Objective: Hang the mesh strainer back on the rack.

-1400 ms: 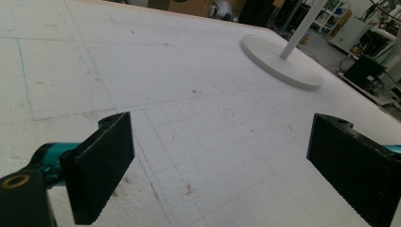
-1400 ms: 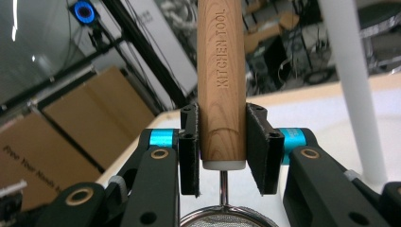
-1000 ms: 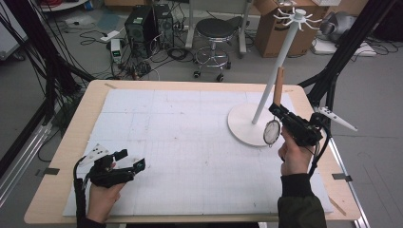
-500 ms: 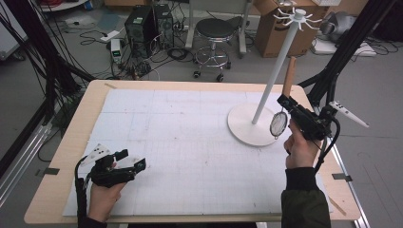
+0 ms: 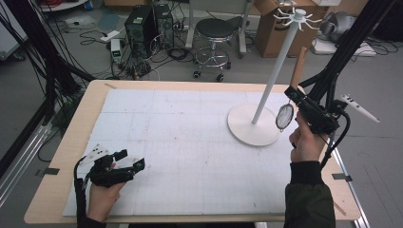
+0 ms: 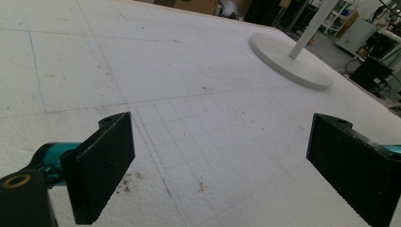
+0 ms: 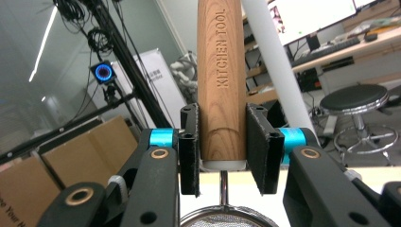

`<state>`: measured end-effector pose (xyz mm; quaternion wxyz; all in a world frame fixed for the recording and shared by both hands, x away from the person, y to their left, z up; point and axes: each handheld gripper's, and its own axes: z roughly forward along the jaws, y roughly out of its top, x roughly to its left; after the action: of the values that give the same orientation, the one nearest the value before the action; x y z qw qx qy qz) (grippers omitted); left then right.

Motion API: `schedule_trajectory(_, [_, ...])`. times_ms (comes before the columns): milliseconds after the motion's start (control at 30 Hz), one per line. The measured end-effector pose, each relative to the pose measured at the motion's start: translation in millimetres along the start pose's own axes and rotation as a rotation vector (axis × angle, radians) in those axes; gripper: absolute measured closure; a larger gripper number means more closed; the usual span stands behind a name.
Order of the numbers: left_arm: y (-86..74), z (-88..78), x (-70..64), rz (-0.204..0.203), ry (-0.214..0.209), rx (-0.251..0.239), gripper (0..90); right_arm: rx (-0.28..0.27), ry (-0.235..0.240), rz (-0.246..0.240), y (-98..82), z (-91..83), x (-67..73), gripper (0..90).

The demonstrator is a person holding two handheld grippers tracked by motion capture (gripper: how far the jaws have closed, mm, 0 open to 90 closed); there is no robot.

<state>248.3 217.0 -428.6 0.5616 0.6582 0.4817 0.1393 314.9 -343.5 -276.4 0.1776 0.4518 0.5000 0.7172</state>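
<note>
My right gripper (image 5: 293, 93) is shut on the wooden handle (image 5: 299, 65) of a small strainer, held in the air just right of the white stand's pole (image 5: 277, 71). The handle points up and the round mesh (image 5: 284, 116) hangs below the jaws. The right gripper view shows the pads of that gripper (image 7: 222, 146) pressing both sides of the handle (image 7: 221, 71), stamped KITCHEN TOOL, with the mesh rim (image 7: 222, 218) beneath and the pole (image 7: 279, 71) just behind. My left gripper (image 5: 130, 159) rests open at the table's near left, and nothing lies between its fingers (image 6: 220, 161).
The stand has a round white base (image 5: 252, 126) on the white gridded mat (image 5: 190, 133) and a ring of hooks (image 5: 297, 14) at its top. A stool (image 5: 216, 31), computer cases and cardboard boxes stand on the floor beyond the table.
My right gripper has risen with the strainer and drifted a little right, lifting the mesh clear above the stand's base. The left gripper has stayed put.
</note>
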Motion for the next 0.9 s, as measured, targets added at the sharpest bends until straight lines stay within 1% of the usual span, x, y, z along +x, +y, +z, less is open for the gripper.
schedule_trajectory(33, [0.0,0.1,0.3,0.003,-0.001,0.002,9.2,-0.008,-0.003,-0.008,1.9,0.3,-0.6,69.0])
schedule_trajectory(100, [-0.3,-0.1,0.6,0.004,-0.002,0.005,9.2,-0.015,-0.002,-0.006,5.3,0.6,-0.7,69.0])
schedule_trajectory(267, [-2.4,-2.2,2.3,-0.006,0.000,0.005,9.3,-0.037,-0.015,-0.029,12.3,1.0,-2.3,69.0])
schedule_trajectory(300, [-2.5,-3.2,3.1,-0.003,0.001,0.006,9.3,-0.038,-0.011,-0.028,14.0,1.1,-3.9,69.0])
schedule_trajectory(333, [-2.8,-3.8,2.9,-0.009,0.004,0.002,9.3,-0.042,-0.011,-0.025,15.8,1.1,-5.0,69.0])
schedule_trajectory(400, [-3.0,-5.2,3.7,-0.009,0.009,0.002,9.3,-0.051,-0.005,-0.016,19.5,2.0,-6.5,69.0])
schedule_trajectory(433, [-3.3,-5.5,3.8,-0.013,0.007,0.001,9.3,-0.055,-0.009,-0.016,21.1,2.5,-6.9,69.0])
schedule_trajectory(533, [-4.2,-6.5,4.0,-0.005,0.014,0.008,9.3,-0.068,-0.007,-0.026,25.7,5.4,-7.8,69.0])
schedule_trajectory(633, [-5.1,-6.9,3.5,-0.010,0.016,0.007,9.3,-0.065,-0.008,-0.030,30.8,7.5,-8.0,69.0])
schedule_trajectory(700, [-5.8,-6.5,3.5,-0.012,0.016,0.009,9.3,-0.077,-0.016,-0.036,34.5,7.9,-8.5,69.0])
schedule_trajectory(800, [-6.6,-5.7,3.9,-0.011,0.017,0.014,9.3,-0.089,-0.010,-0.036,38.4,7.0,-8.7,69.0])
schedule_trajectory(900, [-7.0,-5.1,3.9,-0.008,0.013,0.018,9.3,-0.089,-0.012,-0.033,41.0,7.5,-8.9,69.0])
